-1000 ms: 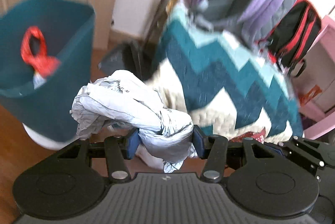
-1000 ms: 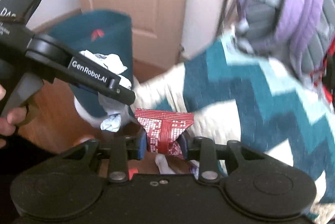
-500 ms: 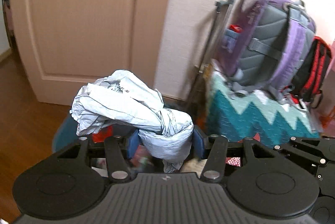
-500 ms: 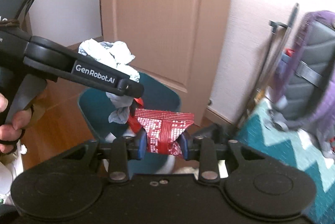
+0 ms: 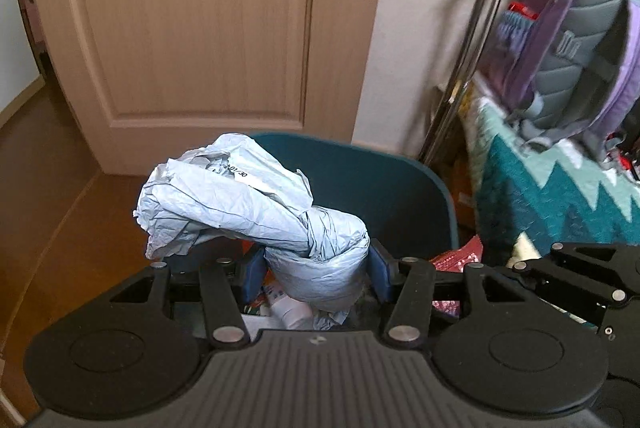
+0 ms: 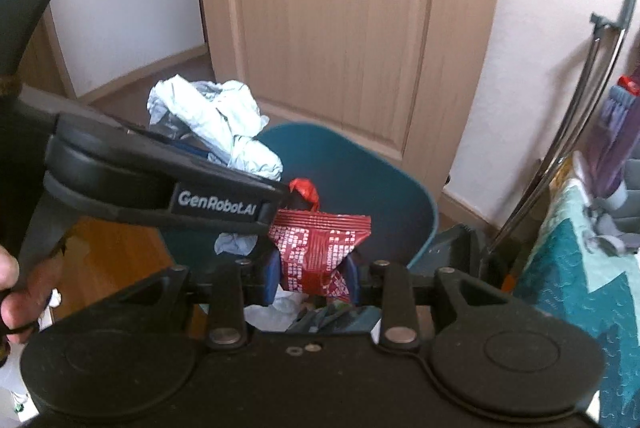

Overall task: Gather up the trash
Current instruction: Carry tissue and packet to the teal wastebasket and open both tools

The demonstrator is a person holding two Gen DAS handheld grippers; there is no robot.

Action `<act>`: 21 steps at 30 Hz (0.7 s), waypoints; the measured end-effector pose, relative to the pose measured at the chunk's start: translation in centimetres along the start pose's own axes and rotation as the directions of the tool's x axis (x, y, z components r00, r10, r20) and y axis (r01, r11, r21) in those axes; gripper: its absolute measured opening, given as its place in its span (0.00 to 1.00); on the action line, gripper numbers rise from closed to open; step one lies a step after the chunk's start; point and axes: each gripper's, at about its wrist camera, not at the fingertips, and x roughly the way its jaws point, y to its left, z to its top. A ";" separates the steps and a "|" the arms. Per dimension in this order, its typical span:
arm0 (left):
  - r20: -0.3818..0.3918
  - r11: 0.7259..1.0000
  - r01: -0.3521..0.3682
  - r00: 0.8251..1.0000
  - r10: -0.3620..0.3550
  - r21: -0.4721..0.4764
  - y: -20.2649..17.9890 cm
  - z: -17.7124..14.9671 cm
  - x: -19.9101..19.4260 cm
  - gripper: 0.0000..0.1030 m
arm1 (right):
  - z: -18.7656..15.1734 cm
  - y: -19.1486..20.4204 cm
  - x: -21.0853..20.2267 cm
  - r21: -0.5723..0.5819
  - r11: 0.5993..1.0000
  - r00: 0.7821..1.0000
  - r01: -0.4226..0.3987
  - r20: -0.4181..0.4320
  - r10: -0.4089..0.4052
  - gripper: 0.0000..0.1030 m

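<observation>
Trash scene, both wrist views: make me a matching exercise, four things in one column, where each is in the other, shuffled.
1. crumpled grey plastic bag
2. red patterned snack wrapper
3. teal plastic bin
4. purple and grey backpack

a. on the teal zigzag blanket
b. clamped in the left gripper
c. on the floor before the wooden door
d. clamped in the right gripper

Pairs: 1-b, 2-d, 3-c, 4-a

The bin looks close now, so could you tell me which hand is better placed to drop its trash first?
Probably the left. Its tongs hold the grey bag above the bin; the right tongs hold the red wrapper nearer the bin's front rim.
</observation>
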 end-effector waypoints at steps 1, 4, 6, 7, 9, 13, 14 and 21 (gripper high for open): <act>-0.012 1.000 -0.004 1.000 0.004 -0.001 0.2 -0.1 0.5 0.50 | -0.2 0.0 0.6 0.000 1.000 1.000 0.003 -0.012 -0.003 0.30; -0.054 1.000 -0.007 0.999 0.007 -0.011 0.7 -0.5 2.2 0.51 | -0.4 0.1 1.9 0.008 1.000 0.999 0.008 -0.041 -0.008 0.31; -0.079 1.000 -0.008 0.997 0.007 -0.007 0.8 -0.8 3.2 0.51 | -0.6 -0.1 2.6 0.017 1.000 0.998 0.010 -0.055 -0.010 0.31; -0.088 1.000 -0.008 0.996 0.008 -0.004 0.8 -1.0 3.5 0.51 | -0.6 -0.1 2.9 0.017 1.000 0.998 0.011 -0.059 -0.010 0.32; -0.105 1.000 -0.006 0.994 0.006 -0.006 0.7 -1.3 4.2 0.52 | -0.5 -0.2 3.3 0.016 1.000 0.998 0.000 -0.065 0.001 0.35; -0.141 0.999 0.008 0.990 -0.012 -0.032 1.0 -1.7 5.1 0.59 | -0.5 -0.1 3.3 0.007 1.000 0.999 -0.011 -0.049 0.011 0.44; -0.142 0.999 0.006 0.990 -0.011 -0.038 1.0 -1.6 5.3 0.62 | -0.6 -0.1 3.4 0.004 1.000 0.999 -0.011 -0.050 0.011 0.45; -0.131 0.997 0.014 0.991 -0.024 -0.071 1.1 -1.2 4.4 0.74 | -1.0 0.0 1.5 -0.012 0.999 0.999 -0.035 -0.010 0.035 0.54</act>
